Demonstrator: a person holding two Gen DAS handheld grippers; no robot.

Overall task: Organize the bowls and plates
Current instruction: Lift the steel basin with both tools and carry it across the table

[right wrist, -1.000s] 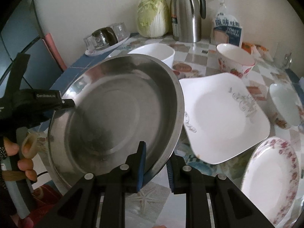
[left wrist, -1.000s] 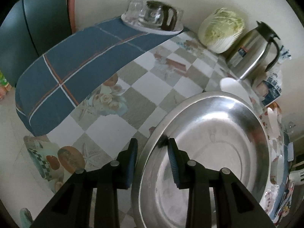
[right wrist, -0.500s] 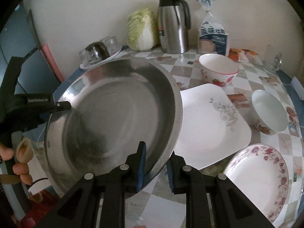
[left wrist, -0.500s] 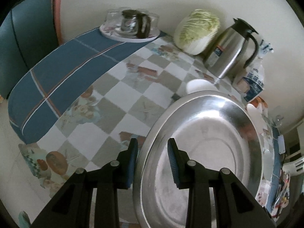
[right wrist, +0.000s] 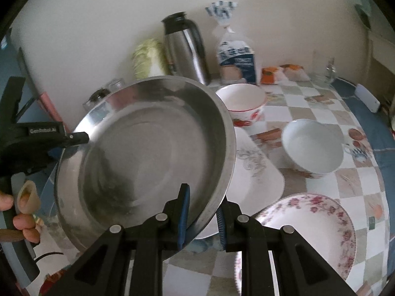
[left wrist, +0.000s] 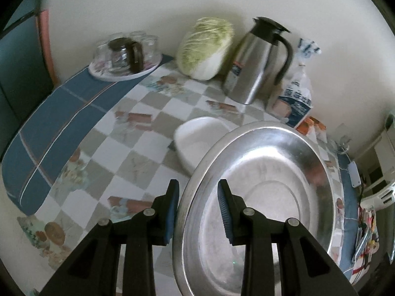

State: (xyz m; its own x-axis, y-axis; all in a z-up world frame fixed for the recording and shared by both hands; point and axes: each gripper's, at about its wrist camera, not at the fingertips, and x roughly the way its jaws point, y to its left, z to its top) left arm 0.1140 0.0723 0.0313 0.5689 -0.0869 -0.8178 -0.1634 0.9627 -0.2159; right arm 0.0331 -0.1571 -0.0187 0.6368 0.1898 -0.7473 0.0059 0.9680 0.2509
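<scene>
Steel basin point(right wrist: 153, 153) raised off the checked tablecloth point(left wrist: 138, 153) | left gripper point(left wrist: 197, 204) and right gripper point(right wrist: 202, 212) clamp opposite rims | beneath: square plate point(right wrist: 256, 170), white bowl point(left wrist: 195, 138) | beside: floral plate point(right wrist: 308, 224), thermos point(left wrist: 256, 69)

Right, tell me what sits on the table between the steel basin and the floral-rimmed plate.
In the right wrist view, the white square plate lies between the steel basin and the floral-rimmed plate, partly hidden behind the basin's rim and the right gripper.

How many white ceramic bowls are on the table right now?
3. A red-patterned white bowl stands near the bread bag, a plain-rimmed white bowl on the right side, and a third white bowl behind the steel basin. That basin may hide others.
</scene>
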